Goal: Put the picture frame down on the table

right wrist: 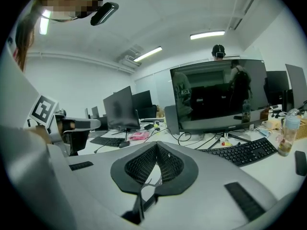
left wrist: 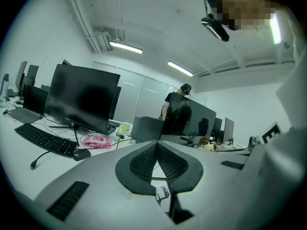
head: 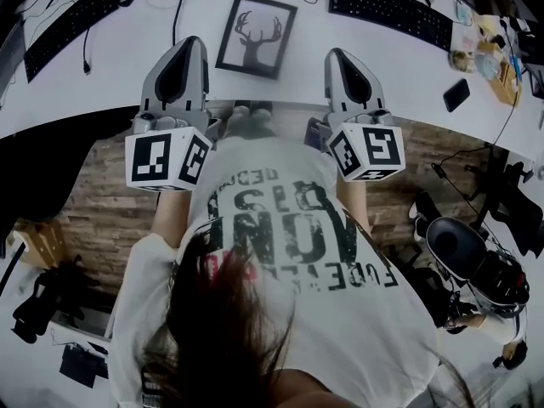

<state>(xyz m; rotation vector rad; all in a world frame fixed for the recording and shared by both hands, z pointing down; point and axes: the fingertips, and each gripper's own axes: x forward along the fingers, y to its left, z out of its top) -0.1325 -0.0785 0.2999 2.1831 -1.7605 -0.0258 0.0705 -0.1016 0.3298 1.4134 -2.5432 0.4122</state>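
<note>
The picture frame (head: 255, 34), black-edged with a deer silhouette, lies flat on the white table (head: 127, 83), touched by neither gripper. My left gripper (head: 191, 42) hovers over the table's front edge just left of the frame, and my right gripper (head: 337, 53) just right of it. In the left gripper view, the left gripper (left wrist: 157, 143) has its ribbed pads (left wrist: 144, 164) pressed together with nothing between them, and a strip of the frame (left wrist: 163, 195) shows below. The right gripper (right wrist: 156, 144) is likewise shut and empty in its own view.
Black keyboards (head: 387, 7) (head: 64, 24) lie behind the frame on both sides. A phone (head: 456, 94) rests at the right. Monitors (left wrist: 84, 97) (right wrist: 218, 95), a mouse (left wrist: 81, 154), a pink pack (left wrist: 96, 141) and a bottle (right wrist: 288, 133) stand further back. A person (left wrist: 180, 97) stands beyond.
</note>
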